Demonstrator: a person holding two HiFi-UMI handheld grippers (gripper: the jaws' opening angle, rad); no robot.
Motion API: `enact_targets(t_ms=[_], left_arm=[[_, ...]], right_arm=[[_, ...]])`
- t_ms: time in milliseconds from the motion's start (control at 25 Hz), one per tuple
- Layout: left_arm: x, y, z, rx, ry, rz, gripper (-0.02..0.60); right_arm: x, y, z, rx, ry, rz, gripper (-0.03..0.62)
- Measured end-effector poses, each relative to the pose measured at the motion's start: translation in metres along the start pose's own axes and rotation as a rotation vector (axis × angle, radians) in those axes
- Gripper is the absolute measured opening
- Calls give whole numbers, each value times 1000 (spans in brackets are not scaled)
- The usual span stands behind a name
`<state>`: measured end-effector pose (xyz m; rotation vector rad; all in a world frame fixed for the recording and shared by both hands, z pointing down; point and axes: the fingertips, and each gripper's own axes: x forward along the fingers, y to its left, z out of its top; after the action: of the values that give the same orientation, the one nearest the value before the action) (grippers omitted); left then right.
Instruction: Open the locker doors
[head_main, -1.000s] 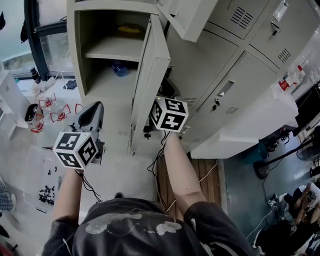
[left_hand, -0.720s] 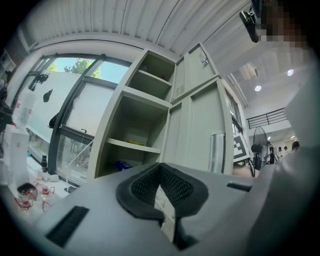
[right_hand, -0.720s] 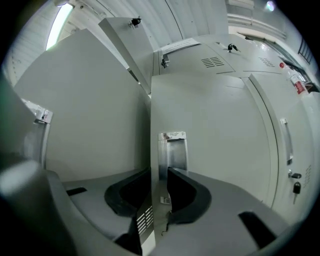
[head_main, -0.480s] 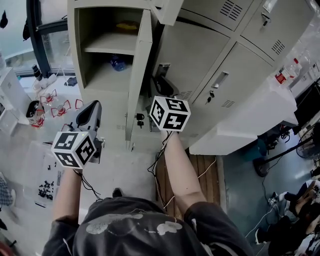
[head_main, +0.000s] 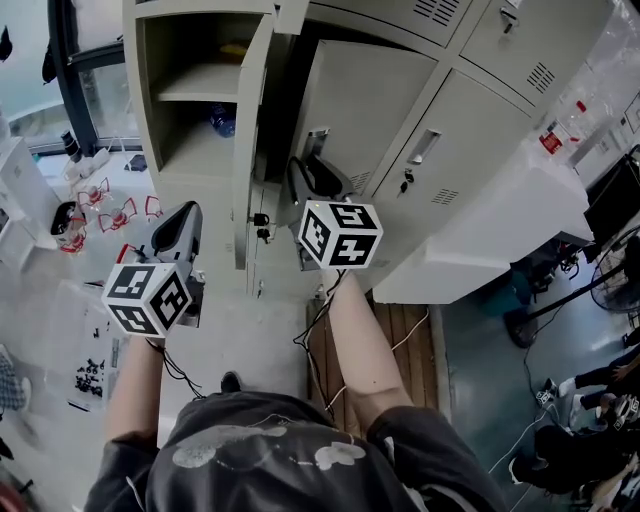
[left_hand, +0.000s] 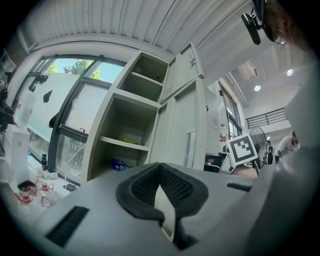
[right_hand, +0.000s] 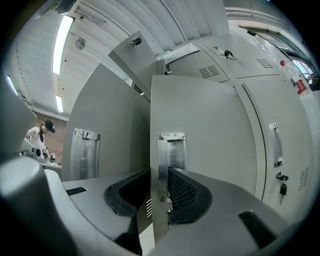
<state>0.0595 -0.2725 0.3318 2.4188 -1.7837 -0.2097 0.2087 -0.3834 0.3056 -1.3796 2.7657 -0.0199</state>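
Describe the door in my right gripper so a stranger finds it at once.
In the bank of grey lockers, lower row, find the second door from the left, beside the open shelved compartment. It stands partly open, the right gripper clamped on its edge by the steel handle; its right-hand neighbour is shut, key in lock.

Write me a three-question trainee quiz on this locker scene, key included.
1. True or false: the blue bottle lies inside the open locker.
2. What stands between the jaws of the right gripper? A) a bottle B) the ajar locker door, at its handle C) nothing
3. Fill in: the left gripper holds ____.
Key: 1 true; 2 B; 3 nothing.
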Motion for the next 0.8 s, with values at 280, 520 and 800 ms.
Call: enact_targets(t_ms=[280,520,800], left_arm=[[-6,-18,-4,-4,0,9,8],[-13,-35,-6,-6,-4,15,8],[-16,-56,-10,-7,1,7,8]], right_arm=[[-27,-2,2,-32,-5,4,127],[-47,-5,3,-63,-10,-6,127],[-71,-13,6,-80,-17,-21,133]])
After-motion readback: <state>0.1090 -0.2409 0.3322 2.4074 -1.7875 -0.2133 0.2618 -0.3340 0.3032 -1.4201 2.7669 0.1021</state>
